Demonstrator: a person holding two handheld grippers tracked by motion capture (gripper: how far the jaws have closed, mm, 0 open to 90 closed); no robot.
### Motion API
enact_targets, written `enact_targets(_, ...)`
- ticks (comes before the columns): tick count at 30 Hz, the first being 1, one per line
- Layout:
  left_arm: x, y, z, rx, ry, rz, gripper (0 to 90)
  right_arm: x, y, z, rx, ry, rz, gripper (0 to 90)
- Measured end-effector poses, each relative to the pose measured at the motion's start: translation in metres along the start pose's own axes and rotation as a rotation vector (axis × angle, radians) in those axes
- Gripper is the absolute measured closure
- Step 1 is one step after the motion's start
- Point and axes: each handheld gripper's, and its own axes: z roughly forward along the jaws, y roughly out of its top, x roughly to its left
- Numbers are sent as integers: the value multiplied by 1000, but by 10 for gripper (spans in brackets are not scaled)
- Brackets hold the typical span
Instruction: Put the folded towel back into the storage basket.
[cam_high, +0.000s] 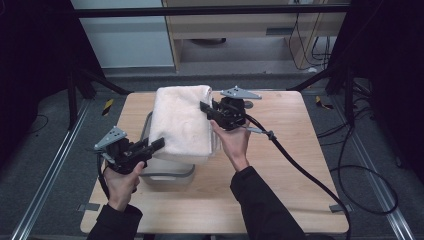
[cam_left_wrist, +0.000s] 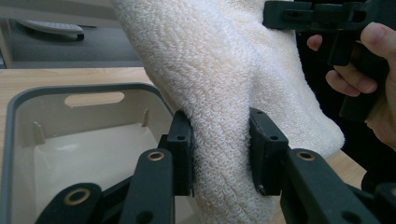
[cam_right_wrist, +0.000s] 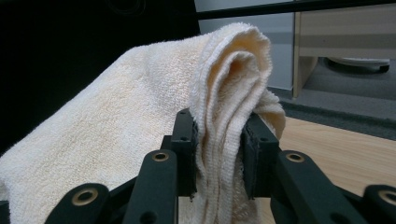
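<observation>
Your left claw (cam_left_wrist: 220, 154) is clamped on the near edge of the folded cream towel (cam_high: 181, 122), pads pressed into the pile. Your right claw (cam_right_wrist: 218, 156) is clamped on the bunched folds at the far end. Between the two, the towel hangs stretched over the open grey bin (cam_high: 167, 176), which stands on the wooden worktop (cam_high: 290, 165).

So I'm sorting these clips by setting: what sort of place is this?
Probably a lab or workshop recording station, not a home: a small wooden table ringed by dark metal frame posts, floor rails, and loose cables on grey flooring.
</observation>
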Motion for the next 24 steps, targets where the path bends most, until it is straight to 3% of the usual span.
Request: enact_targets(24, 29, -8, -22, 16, 61, -26, 648, 26, -8, 40, 33, 28, -9, 701)
